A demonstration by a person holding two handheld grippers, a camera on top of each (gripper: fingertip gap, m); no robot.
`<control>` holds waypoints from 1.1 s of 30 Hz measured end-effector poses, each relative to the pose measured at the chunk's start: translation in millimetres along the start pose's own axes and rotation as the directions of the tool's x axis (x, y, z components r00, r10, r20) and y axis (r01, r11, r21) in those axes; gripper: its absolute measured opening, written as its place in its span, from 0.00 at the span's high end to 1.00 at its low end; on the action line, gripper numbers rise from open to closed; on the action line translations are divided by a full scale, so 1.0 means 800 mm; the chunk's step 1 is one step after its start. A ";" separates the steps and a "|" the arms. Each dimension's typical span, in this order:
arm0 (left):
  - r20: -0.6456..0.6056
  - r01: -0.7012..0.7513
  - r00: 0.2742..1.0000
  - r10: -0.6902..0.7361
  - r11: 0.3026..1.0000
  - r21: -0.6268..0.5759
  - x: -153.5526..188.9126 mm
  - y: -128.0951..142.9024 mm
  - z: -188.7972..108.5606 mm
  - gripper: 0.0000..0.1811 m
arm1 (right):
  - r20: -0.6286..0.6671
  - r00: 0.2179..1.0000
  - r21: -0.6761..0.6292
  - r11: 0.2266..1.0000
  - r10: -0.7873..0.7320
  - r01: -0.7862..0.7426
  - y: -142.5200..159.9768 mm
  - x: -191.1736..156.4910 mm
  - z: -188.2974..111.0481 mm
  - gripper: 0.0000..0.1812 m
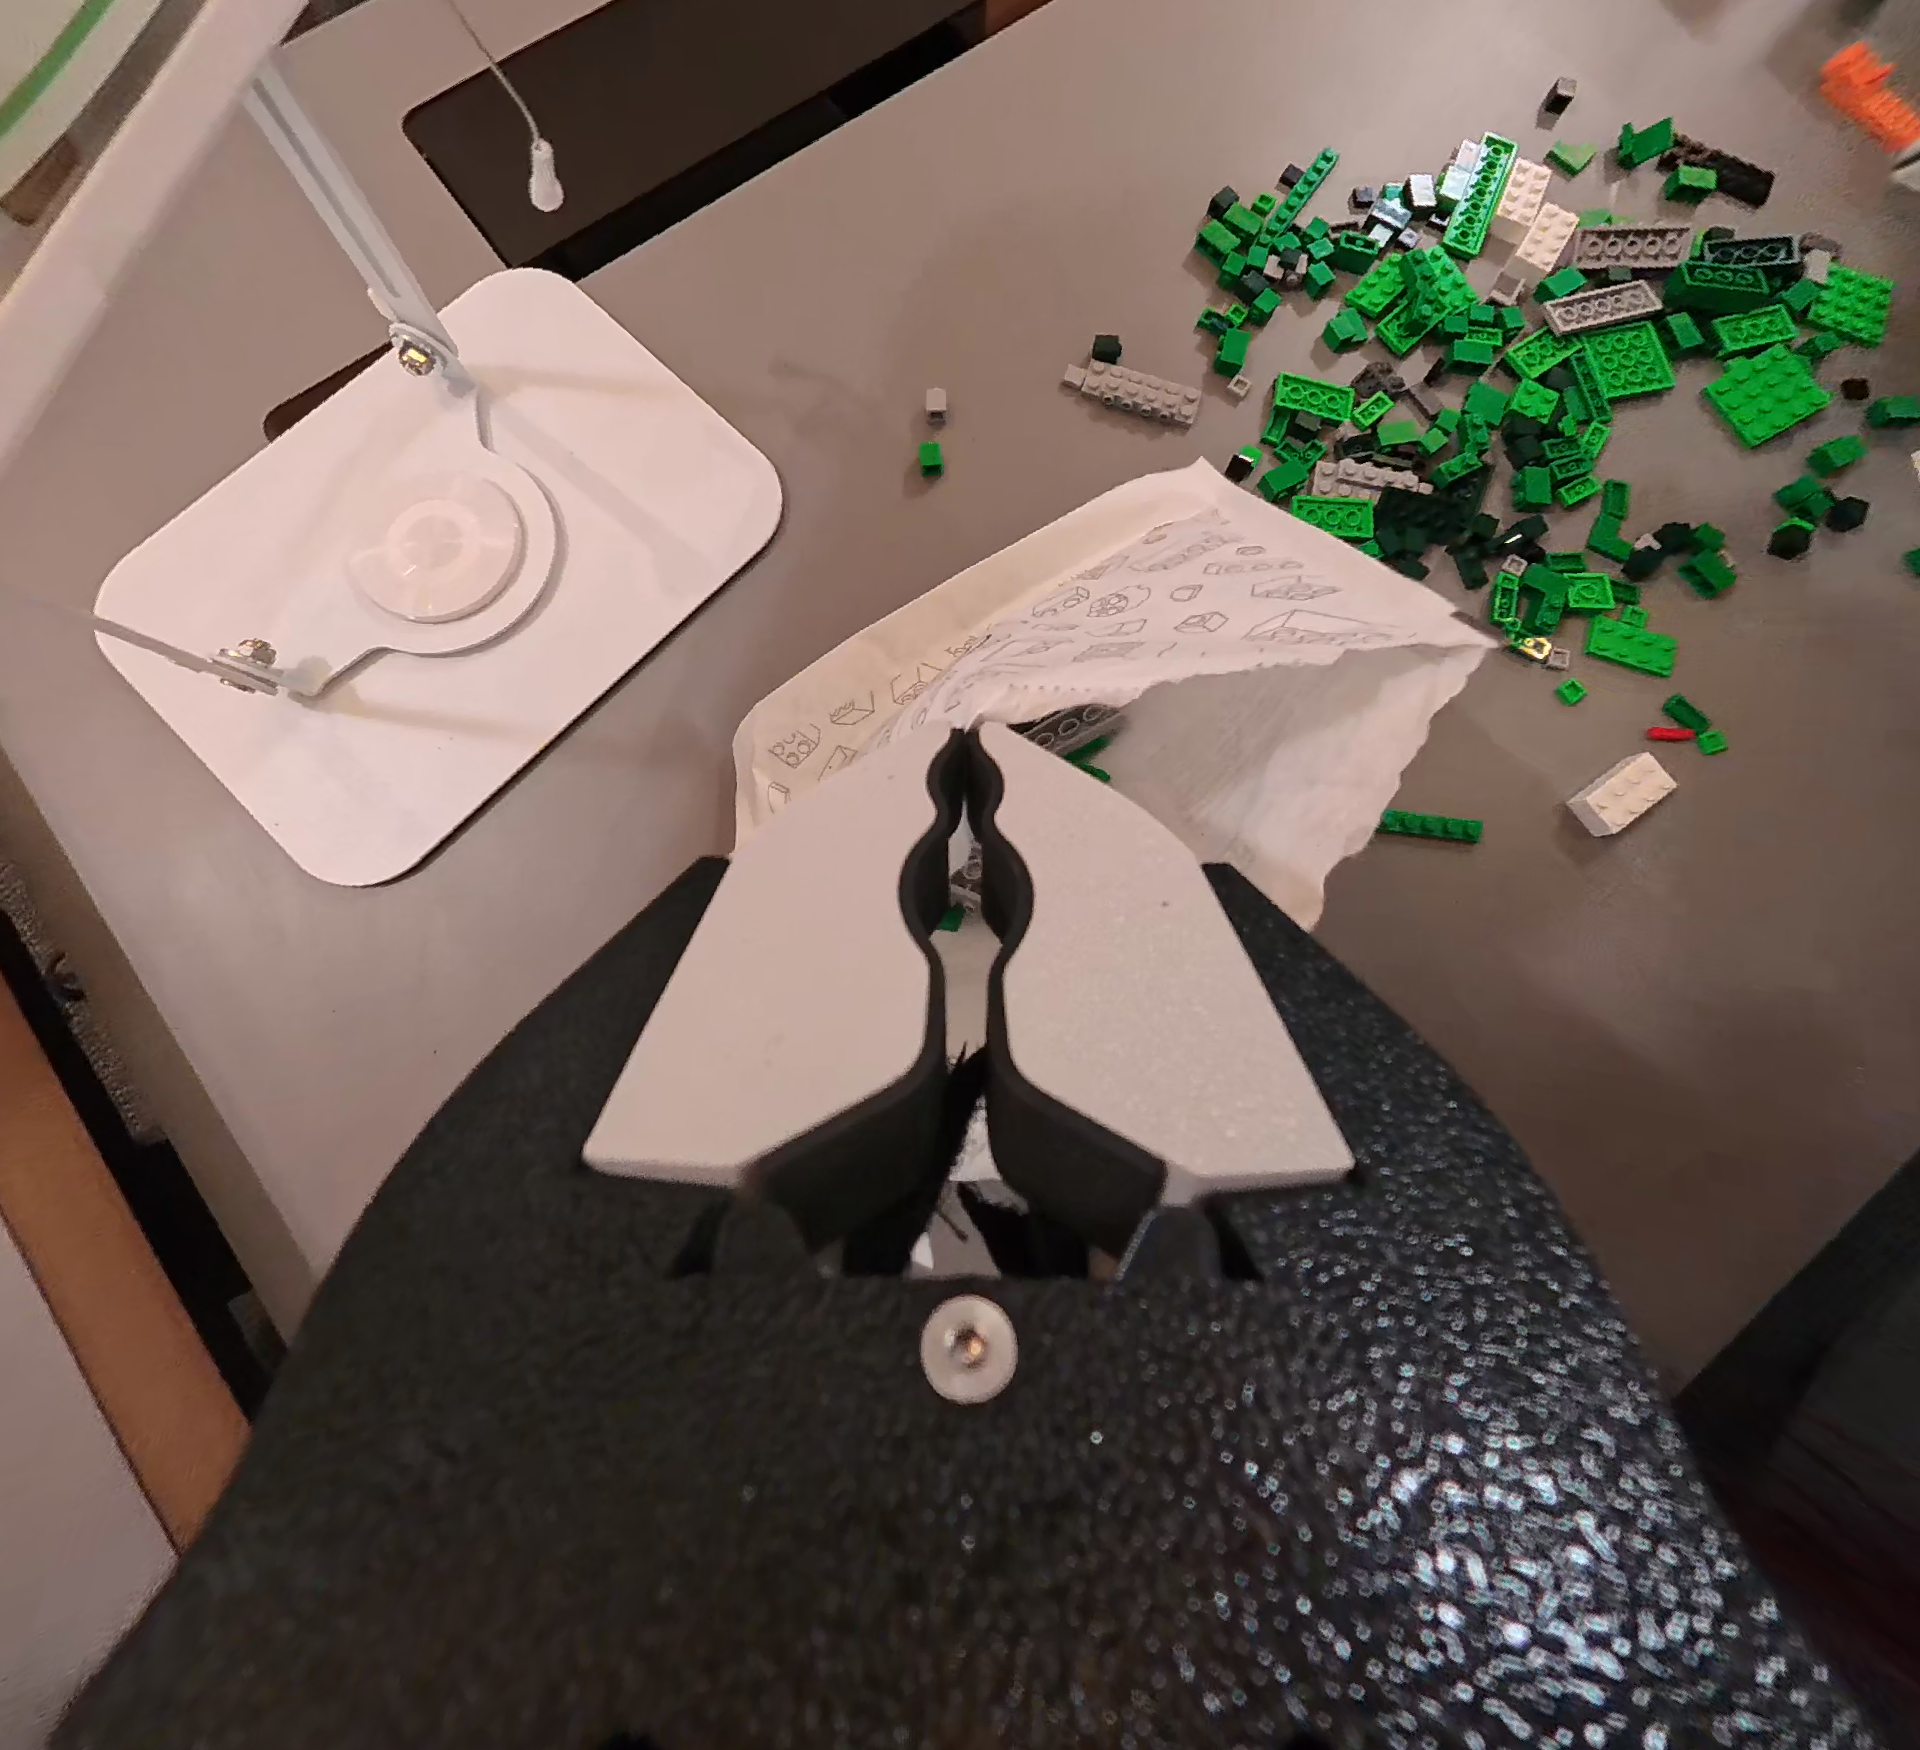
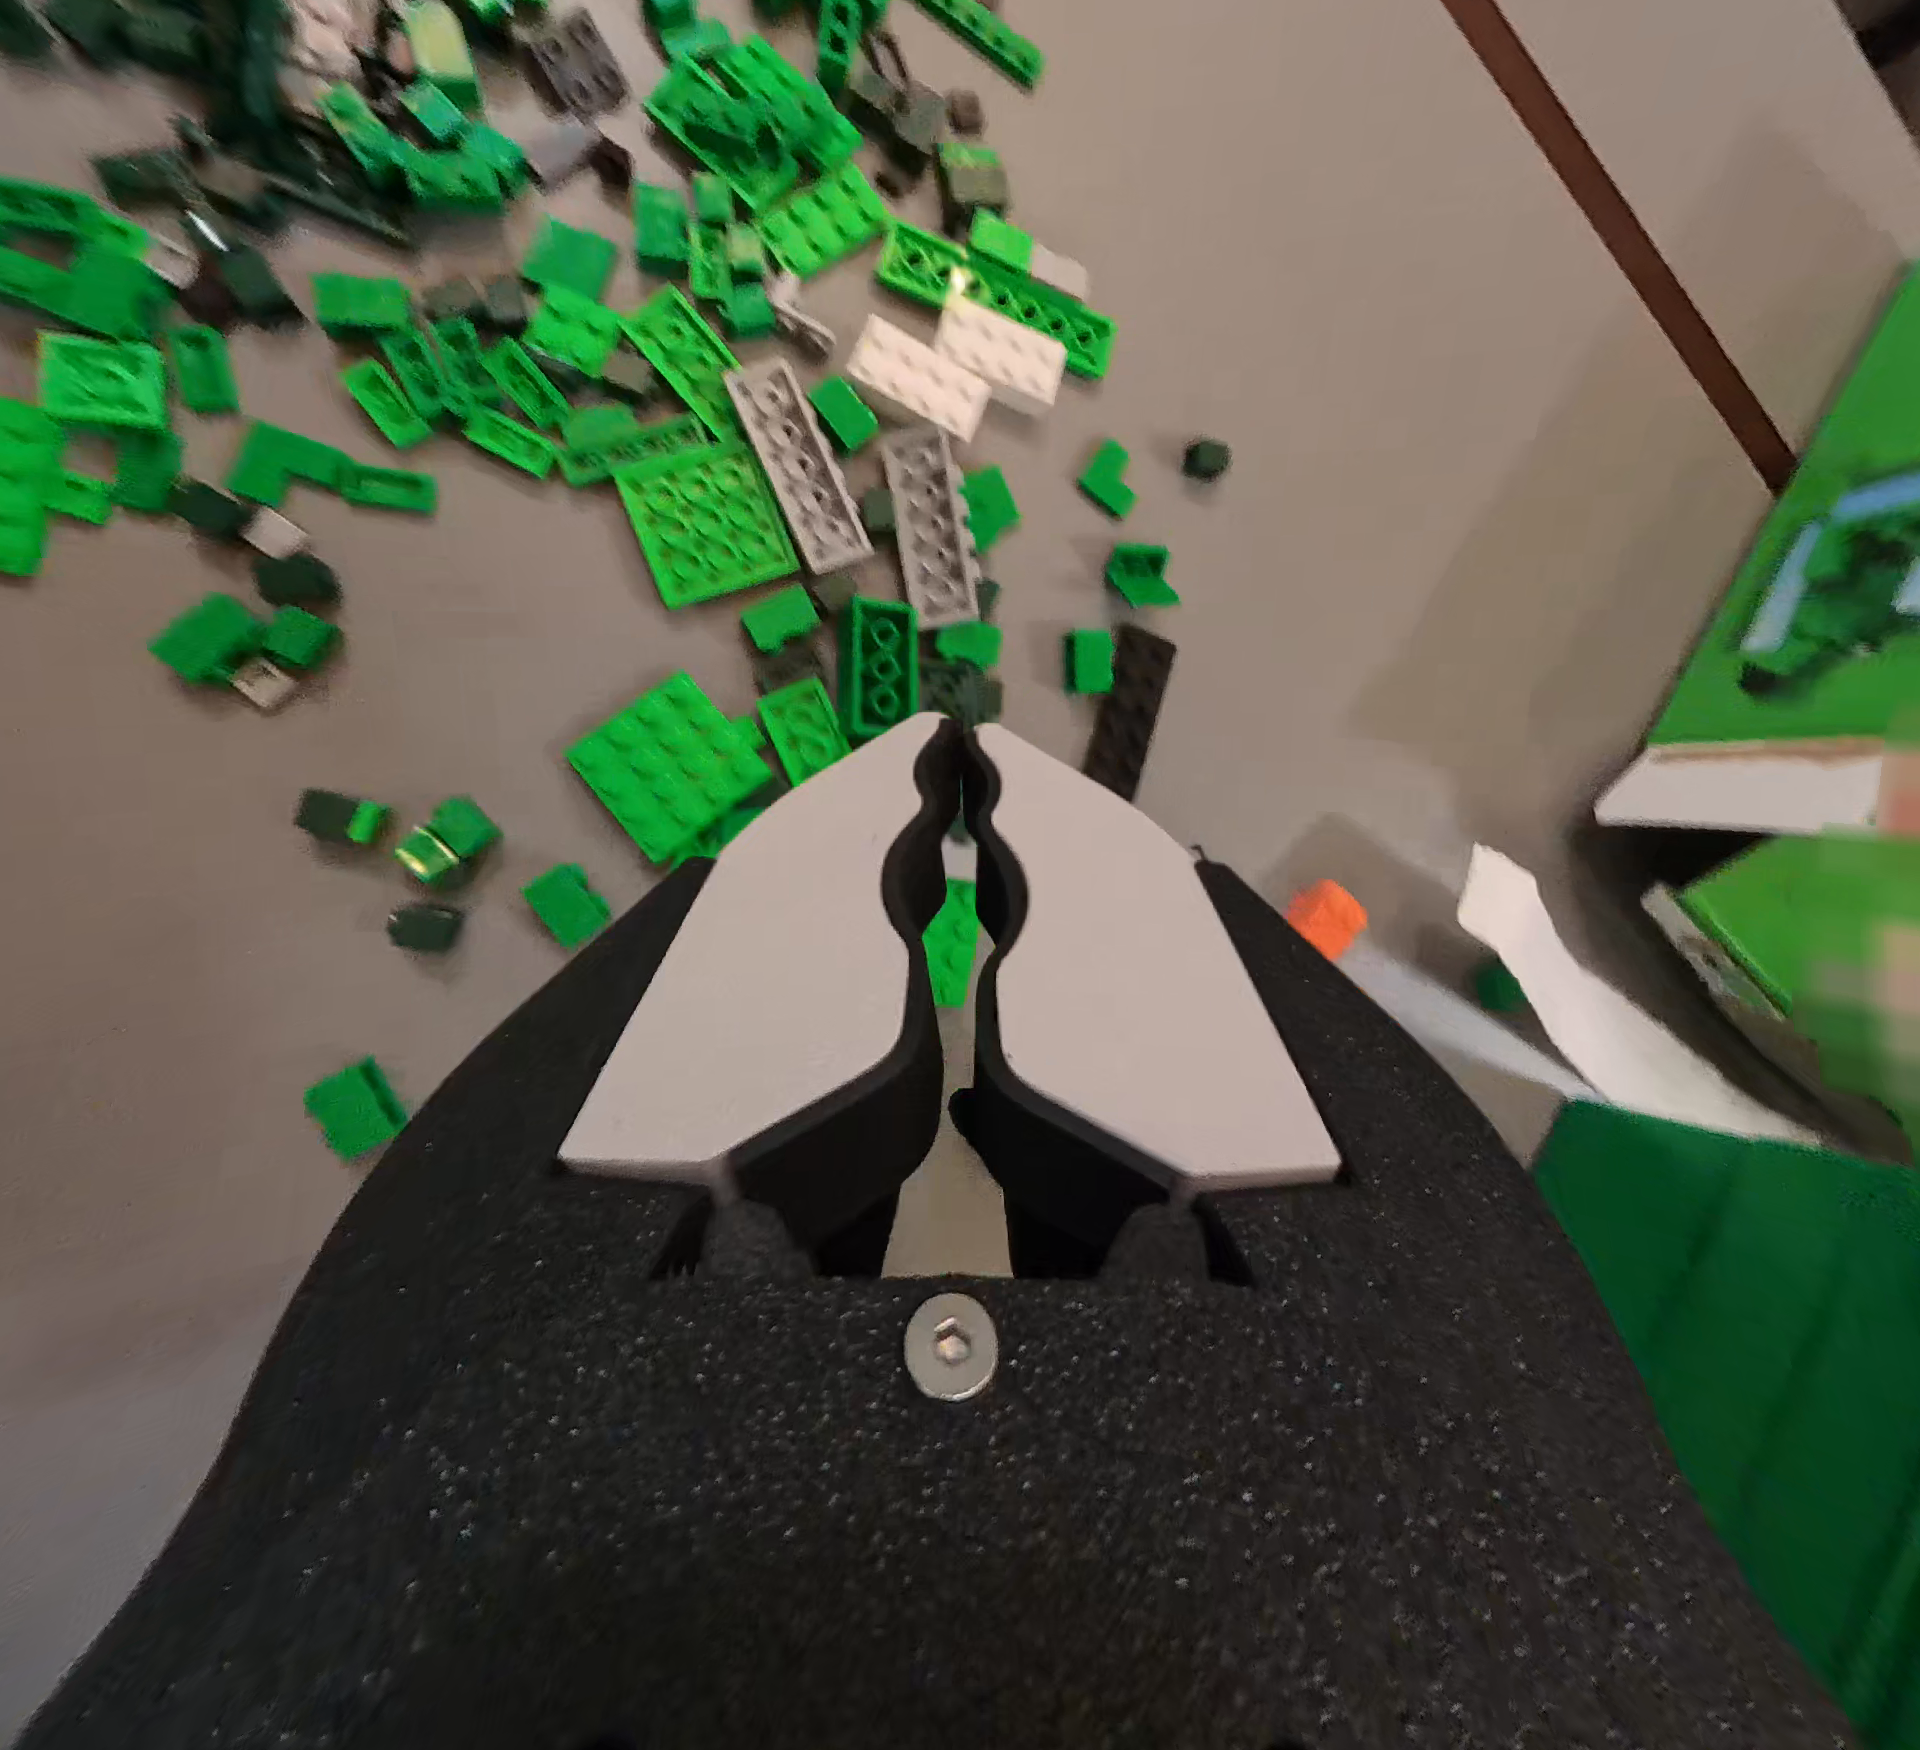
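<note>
In the left wrist view my left gripper (image 1: 968, 736) is shut on the torn edge of a white paper bag (image 1: 1195, 599) printed with brick outlines, and holds that edge up off the grey table (image 1: 935, 266). A grey plate (image 1: 1081, 721) and green pieces show under the lifted paper. A pile of green, grey and white bricks (image 1: 1558, 370) lies beyond the bag's far corner. In the right wrist view my right gripper (image 2: 961, 736) is shut, its tips together just above the near edge of the brick pile (image 2: 727, 412), beside a green brick lying studs down (image 2: 878, 661) and a black plate (image 2: 1132, 713).
A white lamp base (image 1: 416, 557) stands left of the bag. A white brick (image 1: 1621, 791) and a green strip (image 1: 1429, 825) lie to its right. In the right wrist view green boxes (image 2: 1818, 557), an orange piece (image 2: 1328, 916) and a white paper strip (image 2: 1558, 994) lie at the right. Spacing between my two grippers at the tips: around 45 centimeters. My right gripper is the nearer one to the black plate (image 2: 1132, 713): about 9 centimeters, against 50 centimeters. It turns up in the left wrist view (image 1: 1716, 166) as well.
</note>
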State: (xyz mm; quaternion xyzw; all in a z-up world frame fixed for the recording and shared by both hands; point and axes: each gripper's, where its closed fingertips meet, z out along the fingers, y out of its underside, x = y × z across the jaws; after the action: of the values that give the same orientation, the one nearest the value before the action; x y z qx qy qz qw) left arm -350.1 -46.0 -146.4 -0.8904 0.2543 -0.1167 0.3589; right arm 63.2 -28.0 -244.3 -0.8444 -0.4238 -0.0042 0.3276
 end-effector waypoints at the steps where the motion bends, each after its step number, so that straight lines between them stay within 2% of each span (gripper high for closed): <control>1: 0.003 0.003 1.000 -0.003 1.000 0.000 -0.001 0.001 -0.001 1.00 | -0.012 1.000 -0.009 1.000 0.014 -0.014 0.010 0.004 -0.002 1.00; 9: 0.008 0.002 1.000 -0.002 1.000 -0.001 -0.002 0.002 -0.003 1.00 | 0.027 0.999 -0.145 0.989 0.042 -0.038 0.076 0.000 -0.006 1.00; 17: -0.005 -0.014 1.000 0.014 1.000 -0.006 0.004 0.000 0.000 1.00 | 0.098 0.989 -0.237 0.968 0.106 -0.080 0.111 -0.019 -0.007 1.00; 22: -0.009 -0.020 1.000 0.020 1.000 -0.011 0.006 0.000 0.001 1.00 | 0.059 0.996 -0.246 0.968 0.074 -0.057 0.110 -0.015 0.004 1.00; 25: -0.012 -0.025 1.000 0.025 1.000 -0.013 0.007 0.000 0.001 1.00 | 0.069 0.995 -0.191 0.980 0.067 -0.053 0.092 -0.016 0.012 1.00; 33: -0.021 -0.032 0.999 0.032 0.999 -0.011 0.010 0.000 0.001 1.00 | 0.180 0.978 -0.108 0.991 0.103 -0.084 0.054 -0.032 0.031 0.90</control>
State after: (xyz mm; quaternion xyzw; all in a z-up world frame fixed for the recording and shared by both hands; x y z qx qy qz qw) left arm -343.0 -50.2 -146.7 -0.8871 0.2728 -0.1187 0.3530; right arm 71.2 -50.8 -294.6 -0.8755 -0.4115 0.0686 0.2439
